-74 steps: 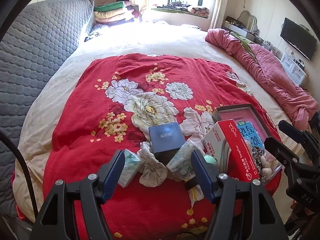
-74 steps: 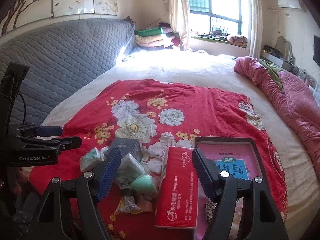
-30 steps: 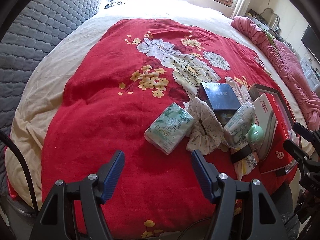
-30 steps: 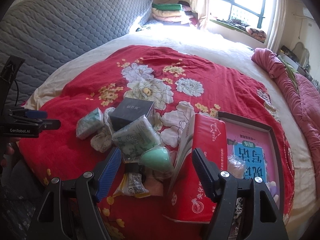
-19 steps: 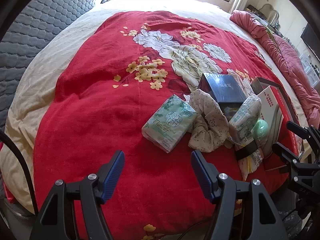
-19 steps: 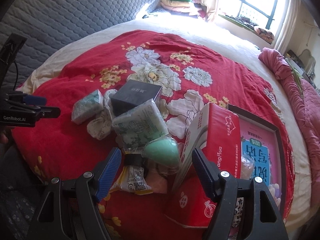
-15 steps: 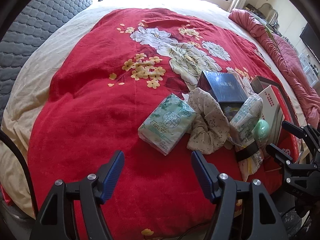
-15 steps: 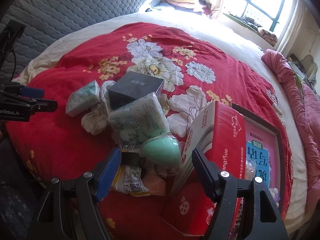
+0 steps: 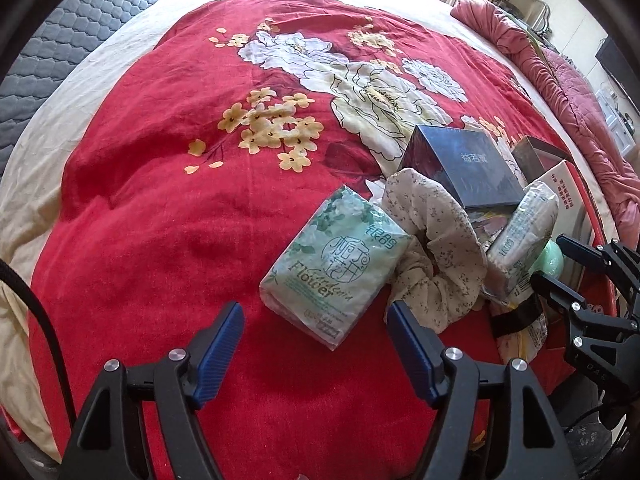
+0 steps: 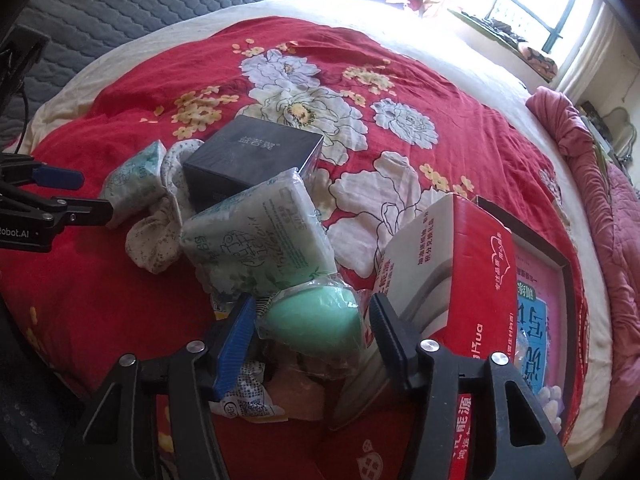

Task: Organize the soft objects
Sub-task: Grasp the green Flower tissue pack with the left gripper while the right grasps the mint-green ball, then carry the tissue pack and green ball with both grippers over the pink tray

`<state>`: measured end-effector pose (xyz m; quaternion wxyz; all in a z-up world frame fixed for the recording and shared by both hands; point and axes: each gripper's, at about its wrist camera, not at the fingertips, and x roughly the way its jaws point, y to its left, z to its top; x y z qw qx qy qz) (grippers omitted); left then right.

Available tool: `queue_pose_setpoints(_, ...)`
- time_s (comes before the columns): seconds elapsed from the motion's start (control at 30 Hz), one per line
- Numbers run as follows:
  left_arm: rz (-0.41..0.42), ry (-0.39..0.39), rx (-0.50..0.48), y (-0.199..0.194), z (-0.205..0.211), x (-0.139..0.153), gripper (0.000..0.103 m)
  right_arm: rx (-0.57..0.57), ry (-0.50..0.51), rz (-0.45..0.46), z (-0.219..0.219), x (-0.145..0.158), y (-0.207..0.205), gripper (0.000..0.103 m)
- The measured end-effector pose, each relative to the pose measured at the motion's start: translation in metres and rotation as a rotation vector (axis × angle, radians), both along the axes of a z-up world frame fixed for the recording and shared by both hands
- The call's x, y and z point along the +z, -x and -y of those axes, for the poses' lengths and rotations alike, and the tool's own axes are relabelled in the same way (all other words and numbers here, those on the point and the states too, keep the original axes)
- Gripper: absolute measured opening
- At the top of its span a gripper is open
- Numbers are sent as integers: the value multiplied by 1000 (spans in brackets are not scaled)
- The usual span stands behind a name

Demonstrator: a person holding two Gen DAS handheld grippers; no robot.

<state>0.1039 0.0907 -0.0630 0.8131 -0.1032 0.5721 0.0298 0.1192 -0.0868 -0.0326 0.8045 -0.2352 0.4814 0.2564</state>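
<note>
Where left view half-hides it: green sponge [image 10: 314, 316] between closing right claw [image 10: 308, 316].

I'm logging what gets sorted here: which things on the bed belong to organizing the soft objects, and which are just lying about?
Part of the job:
- green sponge, right gripper closing around it
- tissue pack, ahead of the left gripper, whose jaws are opening
- second tissue pack
- floral scrunchie

Lying about:
- dark box
- red carton
- pink quilt
</note>
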Motion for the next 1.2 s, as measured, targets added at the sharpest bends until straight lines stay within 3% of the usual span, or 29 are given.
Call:
queue_pose_setpoints(0.17,-4,-17,-26,-15,1,-10,74,-26,-47,-7,5,1,-4,47)
queue_pose_setpoints(0.33,-43,-7,-22,-27,0,-28,74,-58,-132,-39,17,9,-5,47)
queue_pose_setpoints(0.47,-21,-2,-28,-29,2,-30,73,-79,-172,-55,23,15,-2,47)
queue_pose_setpoints(0.63,5,44,-18,-32,-2,-26,61,-93,-195,-63,29,20,0,47)
queue_pose_setpoints(0.77,35,94,-18,-30,-6,-19,52,-92,-205,-60,30,24,2,47)
queue_pose_setpoints(0.9,60,118,8,-22,-9,-7,51,-90,-224,-57,31,29,3,47)
queue_pose_setpoints(1.2,122,81,36,3,-6,31,51,-91,-264,-35,32,43,5,47)
